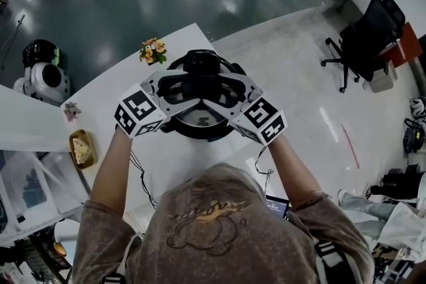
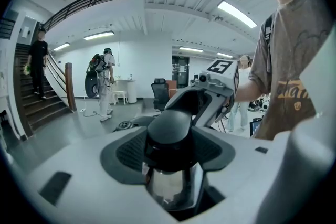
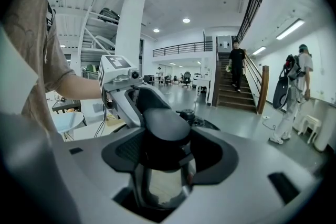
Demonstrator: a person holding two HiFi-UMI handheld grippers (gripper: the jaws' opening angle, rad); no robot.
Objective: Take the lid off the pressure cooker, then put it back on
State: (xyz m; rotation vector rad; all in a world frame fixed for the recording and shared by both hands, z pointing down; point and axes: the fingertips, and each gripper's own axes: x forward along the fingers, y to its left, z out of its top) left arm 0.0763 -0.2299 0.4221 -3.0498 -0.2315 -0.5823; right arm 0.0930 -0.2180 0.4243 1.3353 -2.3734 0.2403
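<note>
— Where's the pressure cooker (image 1: 200, 128) sitting?

— On the white tabletop (image 1: 166, 163), toward its far corner, straight in front of the person (image 1: 219, 229). A small bunch of flowers (image 1: 152, 50) lies just beyond it, closer to that corner.

— And the lid?

— You can see the lid (image 2: 168, 186) as shiny metal under a black handle (image 2: 169, 131). I can't tell from here whether it is seated on the pot or lifted clear of it.

— Which way does that handle run?

— Its long axis goes side to side across the person, from 1 gripper to the other, about level and roughly along the near edge of the tabletop.

— What are the grippers doing?

— The left hand-held gripper (image 1: 188, 91) comes in from the left and the right hand-held gripper (image 1: 218, 95) from the right. They face each other over the middle of the cooker, tips nearly meeting. Each has its 2 jaws set wide, 1 on either side of the black handle, with the ribbed pads clamped against it.

— Anything in the containers?

— The cooker's inside is covered by the grippers, so I can't say what it holds. By the left edge of the tabletop there's a small gold-coloured dish (image 1: 82, 159) with 1 pale wedge (image 1: 80, 149) lying in it, well apart from the cooker.
</note>
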